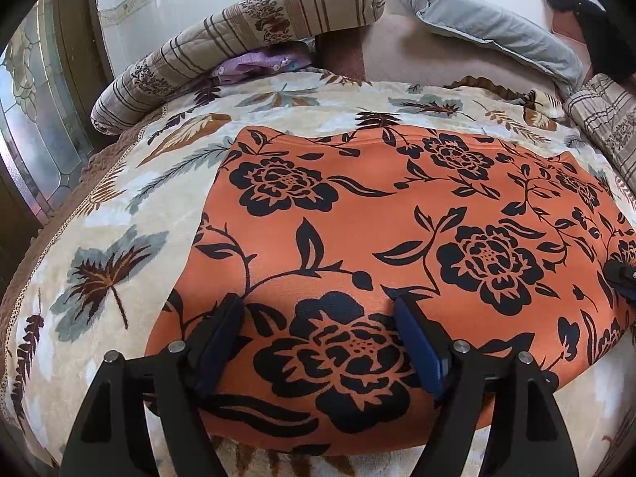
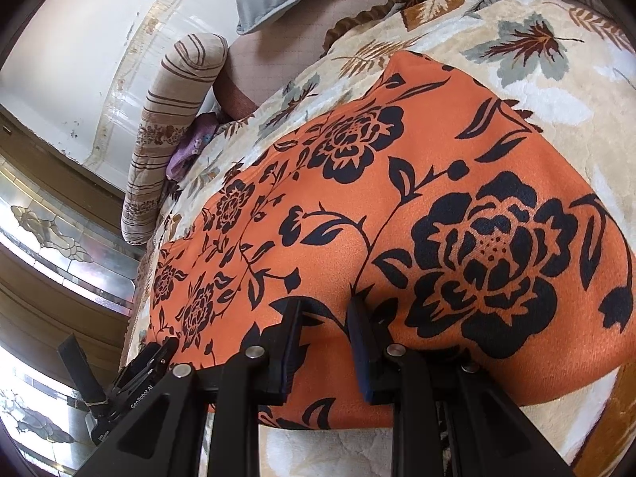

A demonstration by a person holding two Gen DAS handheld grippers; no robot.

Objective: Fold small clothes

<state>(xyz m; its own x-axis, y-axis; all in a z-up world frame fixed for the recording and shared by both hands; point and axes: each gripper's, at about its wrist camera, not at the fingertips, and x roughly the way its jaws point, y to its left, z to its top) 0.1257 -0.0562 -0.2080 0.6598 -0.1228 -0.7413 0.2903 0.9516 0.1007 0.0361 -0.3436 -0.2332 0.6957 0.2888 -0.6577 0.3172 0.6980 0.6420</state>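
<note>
Orange floral garment (image 1: 377, 238) spread flat on leaf-print blanket (image 1: 99, 238), ready for folding. Left gripper (image 1: 318, 342) spread wide over near hem, gripping nothing. Right gripper (image 2: 324, 342) part-closed, a gap showing between the 2 pads, no cloth visibly pinched.
</note>
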